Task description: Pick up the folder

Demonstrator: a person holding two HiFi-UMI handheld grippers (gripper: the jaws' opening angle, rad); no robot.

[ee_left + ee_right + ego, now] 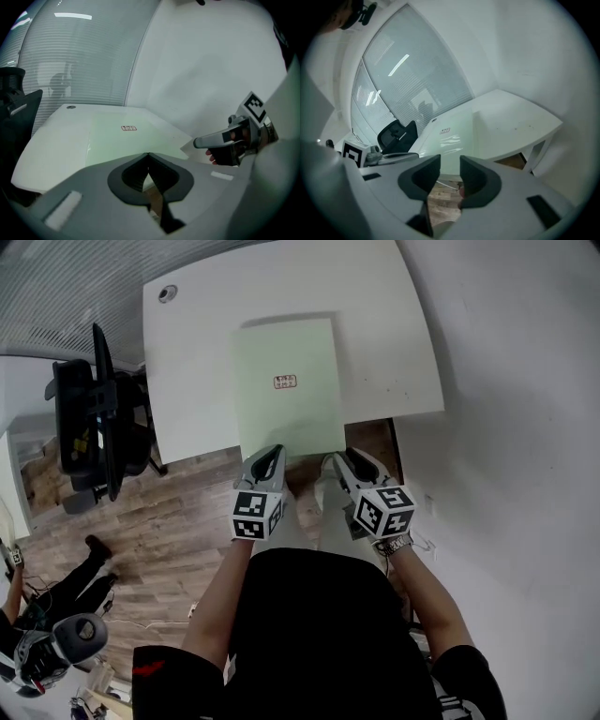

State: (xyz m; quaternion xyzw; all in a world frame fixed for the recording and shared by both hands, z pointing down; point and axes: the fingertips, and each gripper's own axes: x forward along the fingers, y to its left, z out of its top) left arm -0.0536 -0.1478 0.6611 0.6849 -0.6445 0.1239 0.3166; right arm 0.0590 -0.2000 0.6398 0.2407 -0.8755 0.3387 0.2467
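A pale green folder with a small label lies flat on the white table, its near edge sticking out a little over the table's front. My left gripper hovers just before that edge at the folder's left corner; in the left gripper view its jaws meet at the tips, with only floor behind them. My right gripper sits at the right corner. In the right gripper view its jaws stand slightly apart with nothing between them, and the folder lies beyond.
A black office chair stands left of the table on the wooden floor. A white wall runs close along the right. Another person is at the lower left. A cable hole marks the table's far left corner.
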